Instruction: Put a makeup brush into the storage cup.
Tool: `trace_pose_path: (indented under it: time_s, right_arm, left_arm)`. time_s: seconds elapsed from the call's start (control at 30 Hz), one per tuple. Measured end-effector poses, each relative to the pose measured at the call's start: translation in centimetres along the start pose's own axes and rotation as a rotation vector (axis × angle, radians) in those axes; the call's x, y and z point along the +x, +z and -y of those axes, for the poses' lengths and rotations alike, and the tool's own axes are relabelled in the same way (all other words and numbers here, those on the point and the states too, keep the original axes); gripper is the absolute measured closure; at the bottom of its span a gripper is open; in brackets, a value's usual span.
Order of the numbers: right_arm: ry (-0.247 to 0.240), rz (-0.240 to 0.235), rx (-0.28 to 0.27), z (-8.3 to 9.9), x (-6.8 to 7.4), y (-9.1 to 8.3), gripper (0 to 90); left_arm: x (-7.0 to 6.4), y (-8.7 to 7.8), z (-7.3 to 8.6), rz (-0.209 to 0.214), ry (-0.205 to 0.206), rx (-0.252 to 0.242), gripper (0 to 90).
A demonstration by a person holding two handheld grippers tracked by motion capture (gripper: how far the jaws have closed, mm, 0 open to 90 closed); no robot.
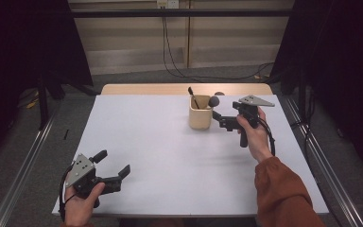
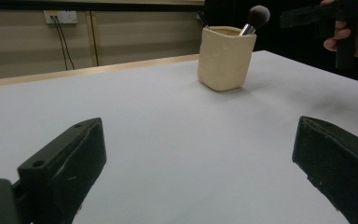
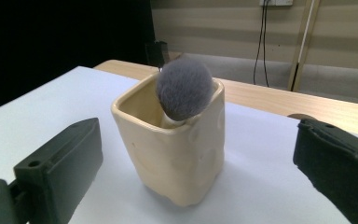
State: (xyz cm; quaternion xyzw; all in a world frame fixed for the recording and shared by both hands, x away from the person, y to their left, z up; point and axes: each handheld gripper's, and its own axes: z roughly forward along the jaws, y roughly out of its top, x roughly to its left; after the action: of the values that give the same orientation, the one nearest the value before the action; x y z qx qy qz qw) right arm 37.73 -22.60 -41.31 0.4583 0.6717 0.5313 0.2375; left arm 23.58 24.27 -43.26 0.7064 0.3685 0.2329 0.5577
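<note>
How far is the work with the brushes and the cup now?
Two brushes already stand in the cream cup: a fluffy grey brush and a thin dark brush. The right gripper is open beside the cup, holding nothing. The left gripper is open, far from it.

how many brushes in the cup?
2. A fluffy grey-headed brush leans on the cream cup's corner nearest the right gripper. A thin dark-handled brush stands at the opposite, far side. Shorter ones could be hidden inside the cup.
</note>
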Motion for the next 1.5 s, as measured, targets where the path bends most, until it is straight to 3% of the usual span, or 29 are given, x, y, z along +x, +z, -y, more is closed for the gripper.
trace_pose_path:
  time_s: [0.27, 0.97, 1.5]
  right_arm:
    - [0.017, 0.014, -0.033, 0.2, -0.2, -1.8, 1.3]
    - [-0.031, -0.007, 0.0, 2.2, 0.9, -4.7, 1.2]
    - [-0.055, 0.01, 0.012, 3.7, 1.2, -7.9, 1.2]
  left_arm:
    - [0.2, -0.2, 0.0, -0.008, -0.005, -0.001, 3.0]
    - [0.2, -0.4, 0.0, -0.013, -0.015, -0.005, 3.0]
    - [0.3, -0.6, 0.1, -0.017, -0.01, -0.003, 2.5]
